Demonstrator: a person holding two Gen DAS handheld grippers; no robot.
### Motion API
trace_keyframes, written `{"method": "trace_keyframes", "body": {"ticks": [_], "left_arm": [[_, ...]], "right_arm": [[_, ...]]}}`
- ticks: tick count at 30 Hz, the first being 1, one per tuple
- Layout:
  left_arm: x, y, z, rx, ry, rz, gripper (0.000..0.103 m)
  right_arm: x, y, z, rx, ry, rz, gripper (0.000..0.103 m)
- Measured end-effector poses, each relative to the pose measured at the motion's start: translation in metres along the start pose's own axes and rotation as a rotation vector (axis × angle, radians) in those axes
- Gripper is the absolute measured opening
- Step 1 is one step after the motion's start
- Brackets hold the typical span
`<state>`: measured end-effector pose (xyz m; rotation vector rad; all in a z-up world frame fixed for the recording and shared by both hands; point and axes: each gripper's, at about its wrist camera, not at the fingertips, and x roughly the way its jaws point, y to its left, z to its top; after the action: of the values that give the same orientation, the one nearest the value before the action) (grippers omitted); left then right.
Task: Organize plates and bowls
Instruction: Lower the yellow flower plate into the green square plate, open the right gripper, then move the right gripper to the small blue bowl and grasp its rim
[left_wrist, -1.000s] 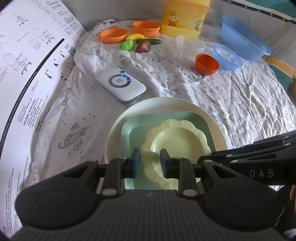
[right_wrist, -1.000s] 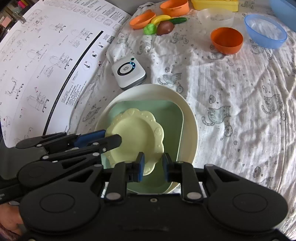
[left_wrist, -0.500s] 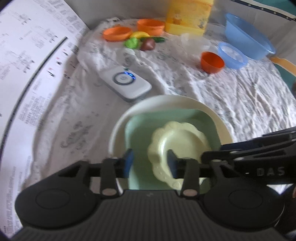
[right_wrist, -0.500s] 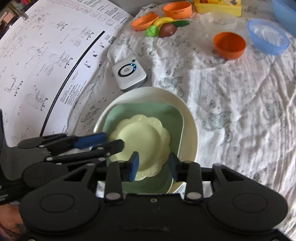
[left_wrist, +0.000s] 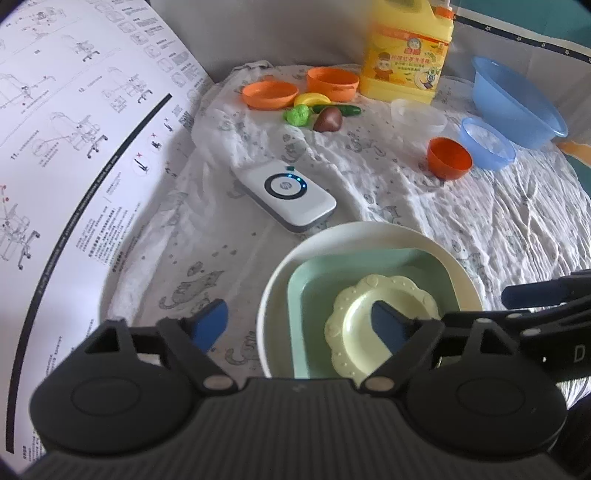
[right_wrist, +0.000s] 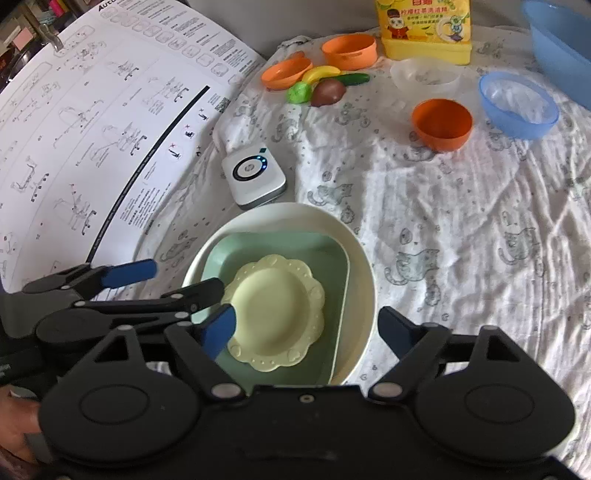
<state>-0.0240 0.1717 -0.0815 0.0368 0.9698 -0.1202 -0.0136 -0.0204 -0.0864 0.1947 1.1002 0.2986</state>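
A pale yellow scalloped plate (left_wrist: 351, 325) (right_wrist: 273, 302) lies in a mint square plate (left_wrist: 314, 295) (right_wrist: 332, 266), which rests in a cream round plate (left_wrist: 369, 228) (right_wrist: 280, 210). My left gripper (left_wrist: 297, 325) hangs over the stack's left side with its jaws opening. One of its fingers is above the yellow plate and the other above the cloth, and neither presses on anything. My right gripper (right_wrist: 306, 328) straddles the stack's near side, its jaws also opening and gripping nothing. Farther back sit an orange bowl (right_wrist: 441, 120) and a small blue bowl (right_wrist: 519, 105).
At the back are a clear bowl (right_wrist: 424, 75), a large blue basin (left_wrist: 517, 99), two orange dishes (left_wrist: 269, 94), toy food (left_wrist: 327, 118) and a yellow detergent bottle (left_wrist: 404, 55). A white device (left_wrist: 288, 194) lies beyond the stack. A printed instruction sheet (left_wrist: 74, 129) covers the left.
Both pairs of jaws have spread wide from a narrow gap at the yellow plate's rim. The plate stays in the mint plate. Neither hand has moved much.
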Motion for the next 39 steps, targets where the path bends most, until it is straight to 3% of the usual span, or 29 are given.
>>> {"method": "trace_keyframes", "body": {"ticks": [8, 23, 30, 39], "left_arm": [[-0.007, 0.003, 0.000, -0.023, -0.013, 0.005, 0.100], [-0.012, -0.019, 0.011, 0.020, -0.035, 0.001, 0.103], [-0.008, -0.044, 0.034, 0.077, -0.072, -0.002, 0.103], [0.013, -0.089, 0.087, 0.150, -0.138, -0.027, 0.103]], "right_arm": [[-0.006, -0.002, -0.002, 0.003, -0.018, -0.004, 0.094], [-0.028, -0.021, -0.008, 0.031, -0.077, -0.017, 0.101], [-0.042, -0.048, -0.003, 0.069, -0.123, -0.052, 0.103], [-0.053, -0.101, 0.021, 0.148, -0.177, -0.150, 0.103]]}}
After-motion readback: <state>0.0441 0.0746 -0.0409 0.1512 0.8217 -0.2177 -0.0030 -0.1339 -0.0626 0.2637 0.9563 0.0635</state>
